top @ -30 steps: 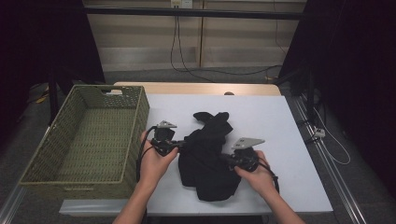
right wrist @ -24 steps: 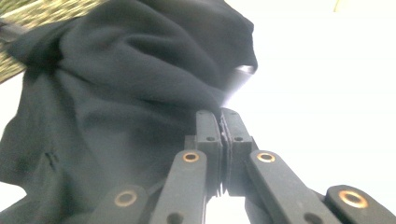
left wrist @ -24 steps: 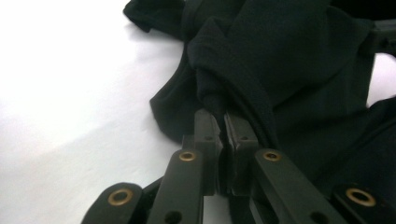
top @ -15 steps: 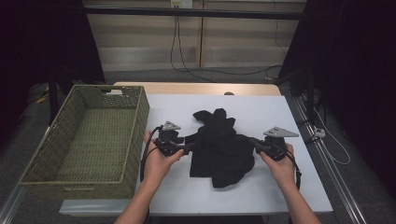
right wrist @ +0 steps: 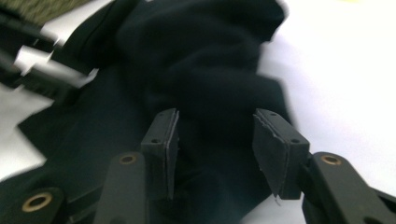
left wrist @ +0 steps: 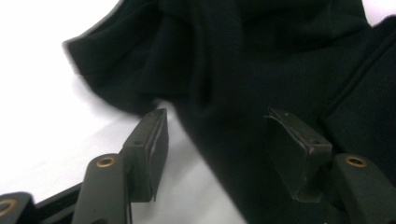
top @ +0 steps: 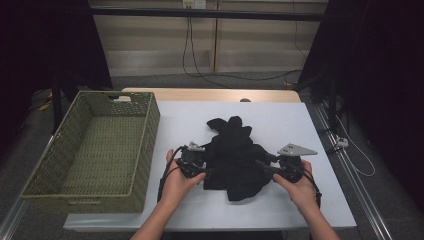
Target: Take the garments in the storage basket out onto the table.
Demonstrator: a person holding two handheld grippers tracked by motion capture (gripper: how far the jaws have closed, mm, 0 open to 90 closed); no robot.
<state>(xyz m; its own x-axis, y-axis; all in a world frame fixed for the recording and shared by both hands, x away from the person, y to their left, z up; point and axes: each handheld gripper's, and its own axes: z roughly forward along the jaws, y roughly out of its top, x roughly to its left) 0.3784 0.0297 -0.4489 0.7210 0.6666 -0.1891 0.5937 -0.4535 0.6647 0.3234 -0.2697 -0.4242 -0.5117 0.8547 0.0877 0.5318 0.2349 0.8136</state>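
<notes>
The left gripper [top: 205,172] and right gripper [top: 263,167] flank the near part of the black garment [top: 235,155] on the white table [top: 310,200] – jaws spread, having just been opening, pinching nothing. The cloth lies bunched directly ahead of both, its long axis running away towards the far edge. Both hands sit equally near it – the wicker basket [top: 145,145] stands left.

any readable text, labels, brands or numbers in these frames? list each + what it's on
None: no readable word, number or sign in these frames.
Black garment: no print or tag visible.
Woven green basket: a pale patch at its far rim, too small to tell whether it carries text.
White table cover: plain.
Left gripper and right gripper: no markings legible.
</notes>
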